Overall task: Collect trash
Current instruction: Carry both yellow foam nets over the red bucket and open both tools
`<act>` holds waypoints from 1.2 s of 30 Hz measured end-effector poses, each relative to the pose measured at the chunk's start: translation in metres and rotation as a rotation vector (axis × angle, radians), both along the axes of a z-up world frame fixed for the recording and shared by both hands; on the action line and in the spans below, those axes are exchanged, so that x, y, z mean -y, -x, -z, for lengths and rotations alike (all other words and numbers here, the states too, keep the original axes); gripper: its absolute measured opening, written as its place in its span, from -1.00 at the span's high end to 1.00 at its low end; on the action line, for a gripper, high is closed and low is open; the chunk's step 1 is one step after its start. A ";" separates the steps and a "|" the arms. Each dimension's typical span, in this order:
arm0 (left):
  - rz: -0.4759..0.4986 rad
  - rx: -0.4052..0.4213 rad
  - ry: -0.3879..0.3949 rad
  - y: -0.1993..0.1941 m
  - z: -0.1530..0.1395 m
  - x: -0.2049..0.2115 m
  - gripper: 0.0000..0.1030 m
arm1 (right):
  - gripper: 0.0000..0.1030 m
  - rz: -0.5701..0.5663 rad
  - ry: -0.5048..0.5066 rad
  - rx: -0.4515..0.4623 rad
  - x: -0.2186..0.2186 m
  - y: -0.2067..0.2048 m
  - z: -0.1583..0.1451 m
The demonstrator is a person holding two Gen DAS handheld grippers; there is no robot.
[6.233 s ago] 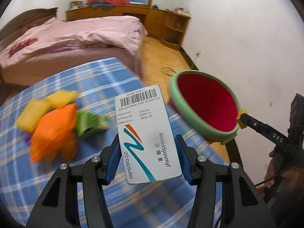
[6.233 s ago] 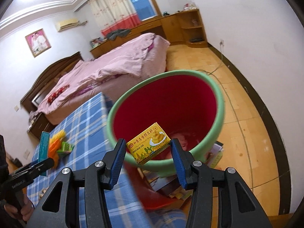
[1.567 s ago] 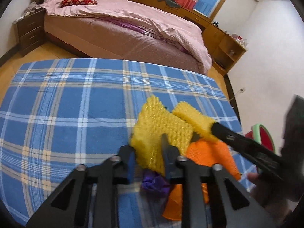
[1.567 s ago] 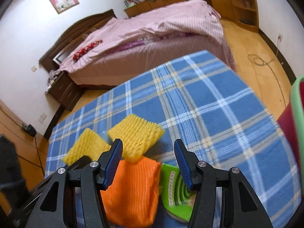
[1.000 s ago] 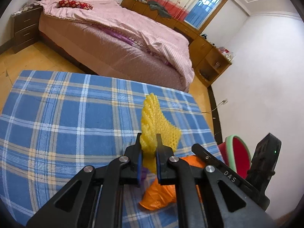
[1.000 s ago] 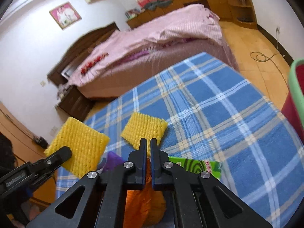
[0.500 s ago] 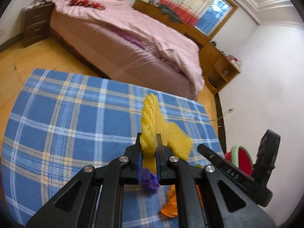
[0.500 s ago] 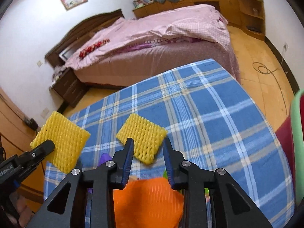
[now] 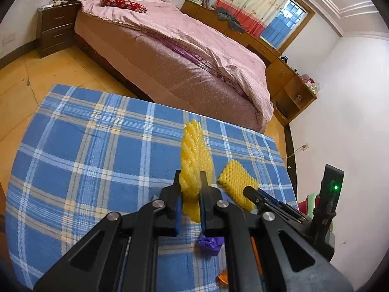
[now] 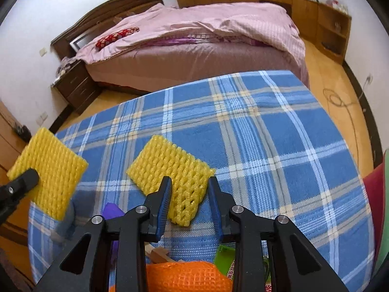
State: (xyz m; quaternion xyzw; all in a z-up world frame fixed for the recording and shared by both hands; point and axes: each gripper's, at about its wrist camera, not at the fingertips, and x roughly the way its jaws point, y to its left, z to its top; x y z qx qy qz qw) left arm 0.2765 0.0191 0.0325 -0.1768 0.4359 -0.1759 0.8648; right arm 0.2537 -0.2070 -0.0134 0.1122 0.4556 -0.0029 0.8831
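Left tongs (image 9: 190, 196) are clamped on a yellow foam net (image 9: 193, 168), held upright clear of the worktop (image 9: 73, 158), presumably for carrying to the red bin (image 10: 375, 187) at the far edge. Right tongs (image 10: 189, 200) stand part open astride a second foam net (image 10: 170, 168) lying flat on the cloth, evidently lined up to grip it.

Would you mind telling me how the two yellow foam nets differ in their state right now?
The left-hand foam net is clamped in the left gripper and lifted off the blue plaid cloth; the right-hand foam net lies flat on that cloth. The right gripper is open around the lying net, not closed on it. Both are yellow mesh sleeves of similar size.
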 end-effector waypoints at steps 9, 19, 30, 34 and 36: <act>0.088 0.101 -0.012 0.033 -0.033 0.024 0.81 | 0.86 -0.009 -0.101 0.169 0.010 0.049 -0.040; 0.149 0.150 0.026 0.088 -0.063 0.041 0.81 | 0.85 0.083 -0.146 0.293 0.045 0.138 -0.086; 0.248 0.145 0.038 0.136 -0.068 0.093 0.81 | 0.85 0.199 -0.147 0.334 0.093 0.229 -0.089; 0.307 0.140 0.036 0.146 -0.066 0.124 0.81 | 0.85 0.258 -0.152 0.358 0.116 0.256 -0.092; 0.345 0.141 0.031 0.152 -0.066 0.144 0.81 | 0.85 0.288 -0.153 0.372 0.129 0.267 -0.093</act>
